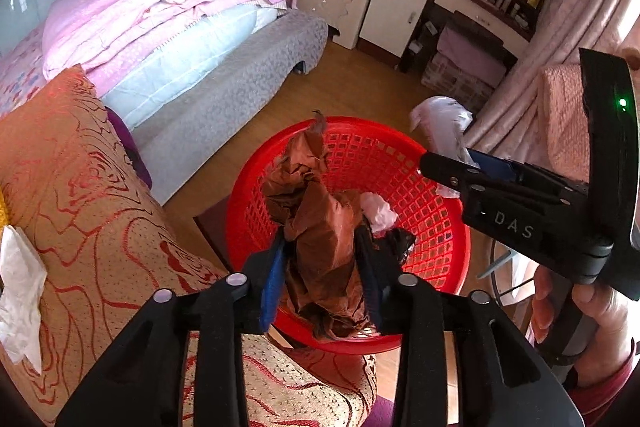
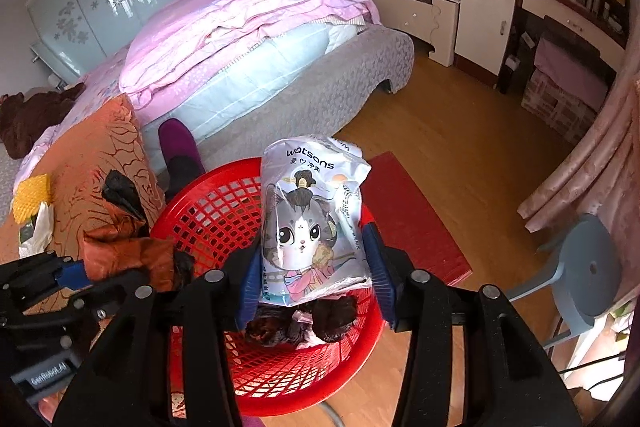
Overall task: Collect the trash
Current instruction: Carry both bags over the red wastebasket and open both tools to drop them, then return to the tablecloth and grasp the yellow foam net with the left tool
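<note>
Red lattice plastic forms the round basket [image 1: 432, 211] we see from the left wrist; above it the left gripper [image 1: 320, 251] pinches crumpled brown paper [image 1: 320, 227]. From the right wrist, the right gripper [image 2: 310, 247] clasps a glossy cat-printed packet [image 2: 312, 219] over that basket [image 2: 208, 211], dark scraps [image 2: 304, 323] inside.

Bright daylight, sharp focus (strong fisheye bending, dark corners).

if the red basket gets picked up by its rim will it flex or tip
The basket is thin open plastic mesh, so its rim would probably flex a little. It looks light, holding only crumpled wrappers at the bottom, so it likely lifts easily. Gripped on one side, it may tilt.
</note>
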`<state>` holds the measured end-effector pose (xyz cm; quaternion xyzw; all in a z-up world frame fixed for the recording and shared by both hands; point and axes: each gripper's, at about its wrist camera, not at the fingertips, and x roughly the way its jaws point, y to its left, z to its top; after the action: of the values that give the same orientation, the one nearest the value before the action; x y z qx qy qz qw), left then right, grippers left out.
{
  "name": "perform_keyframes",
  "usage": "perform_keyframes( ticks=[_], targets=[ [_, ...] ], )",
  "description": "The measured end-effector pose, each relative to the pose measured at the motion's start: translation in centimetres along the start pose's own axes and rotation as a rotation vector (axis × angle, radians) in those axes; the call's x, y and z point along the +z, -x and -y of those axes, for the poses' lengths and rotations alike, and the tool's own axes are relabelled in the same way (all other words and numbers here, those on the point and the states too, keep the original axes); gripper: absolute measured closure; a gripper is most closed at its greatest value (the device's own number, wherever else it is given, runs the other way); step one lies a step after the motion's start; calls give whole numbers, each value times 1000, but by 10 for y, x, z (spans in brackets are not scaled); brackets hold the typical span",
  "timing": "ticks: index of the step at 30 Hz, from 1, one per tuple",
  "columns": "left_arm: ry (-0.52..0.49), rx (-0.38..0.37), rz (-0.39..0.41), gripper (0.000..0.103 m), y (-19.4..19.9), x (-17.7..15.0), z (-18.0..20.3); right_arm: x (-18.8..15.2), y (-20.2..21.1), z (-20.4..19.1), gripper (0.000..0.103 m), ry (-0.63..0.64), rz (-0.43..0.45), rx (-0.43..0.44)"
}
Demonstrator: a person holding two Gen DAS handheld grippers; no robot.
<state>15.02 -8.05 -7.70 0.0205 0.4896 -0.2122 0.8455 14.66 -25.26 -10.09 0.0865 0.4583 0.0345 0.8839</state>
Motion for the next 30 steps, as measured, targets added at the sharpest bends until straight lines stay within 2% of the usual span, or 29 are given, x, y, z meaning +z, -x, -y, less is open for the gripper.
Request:
perform_keyframes(
  ticks=[4,6,20,30],
  targets=[
    [6,-1,17,51,6,-1,1,2,3,2,46,-13,16,-2],
    [8,0,26,48,10,-1,1,2,6,3,45,-18,26,-3],
    [37,25,137,44,60,-5,-12,2,37,-18,45,29,140,-27],
    [112,78,191,43,93,-16,-50,-1,57,-56,45,85,179,21]
  ],
)
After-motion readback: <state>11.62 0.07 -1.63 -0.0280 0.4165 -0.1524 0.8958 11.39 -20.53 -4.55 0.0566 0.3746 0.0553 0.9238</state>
